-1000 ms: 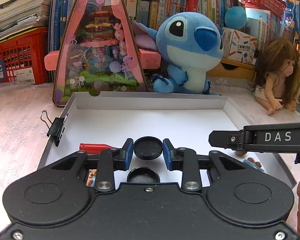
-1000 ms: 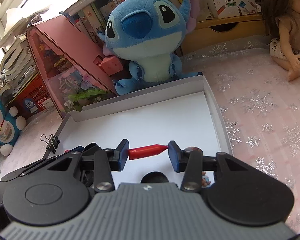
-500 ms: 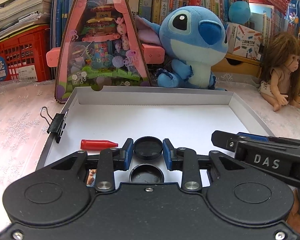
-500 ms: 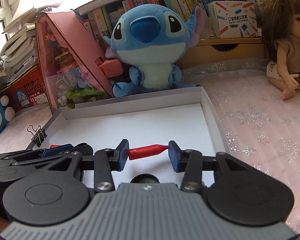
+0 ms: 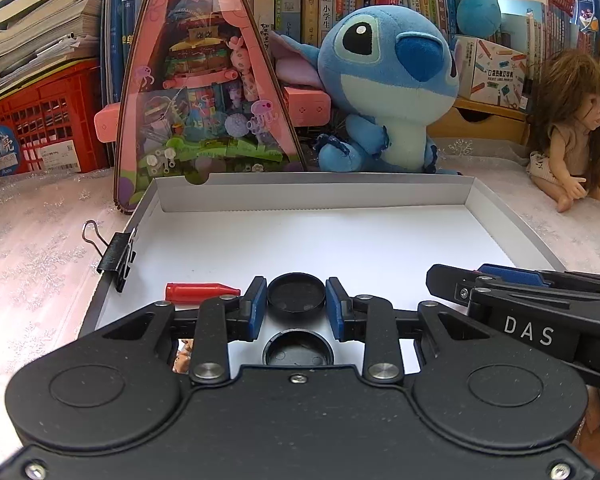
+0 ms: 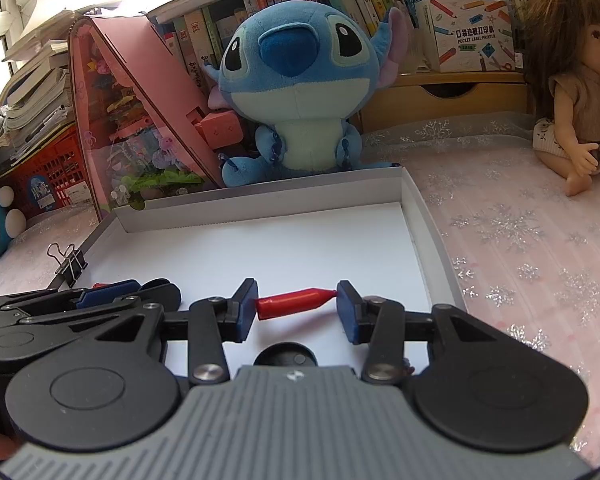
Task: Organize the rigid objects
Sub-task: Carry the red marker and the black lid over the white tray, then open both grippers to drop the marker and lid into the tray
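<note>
Over the white tray (image 5: 512,236), your left gripper (image 5: 296,300) clamps a black cap (image 5: 296,294); your right gripper (image 6: 297,306) pinches a red crayon (image 6: 296,303) endwise. Lower each gently toward 12 o'clock, level, before releasing.

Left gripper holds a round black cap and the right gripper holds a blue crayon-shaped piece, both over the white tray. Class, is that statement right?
Not quite. The piece between the right gripper's fingers is red, not blue, as the right wrist view shows. The rest stands: the left gripper holds the round black cap, and both are over the white tray.
</note>
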### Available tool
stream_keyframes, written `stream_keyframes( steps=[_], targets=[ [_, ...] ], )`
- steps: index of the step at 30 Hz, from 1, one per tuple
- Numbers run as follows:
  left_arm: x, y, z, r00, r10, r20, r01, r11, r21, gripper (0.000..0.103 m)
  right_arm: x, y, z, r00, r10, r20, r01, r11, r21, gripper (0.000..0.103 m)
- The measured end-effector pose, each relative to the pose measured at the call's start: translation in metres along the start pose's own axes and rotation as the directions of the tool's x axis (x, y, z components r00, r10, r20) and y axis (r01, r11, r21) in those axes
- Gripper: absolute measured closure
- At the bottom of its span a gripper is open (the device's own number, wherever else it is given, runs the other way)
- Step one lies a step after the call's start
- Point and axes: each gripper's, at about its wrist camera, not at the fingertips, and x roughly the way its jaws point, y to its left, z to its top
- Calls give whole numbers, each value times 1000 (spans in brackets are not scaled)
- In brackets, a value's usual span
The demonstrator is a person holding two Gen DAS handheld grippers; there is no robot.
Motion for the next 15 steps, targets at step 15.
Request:
stream_keyframes(
  steps=[15],
  targets=[
    [0, 2, 4, 1000, -5, -22, 5, 1000, -16, 68, 1, 1, 0, 1000, -7, -4, 7, 1000, -16, 55]
  ],
)
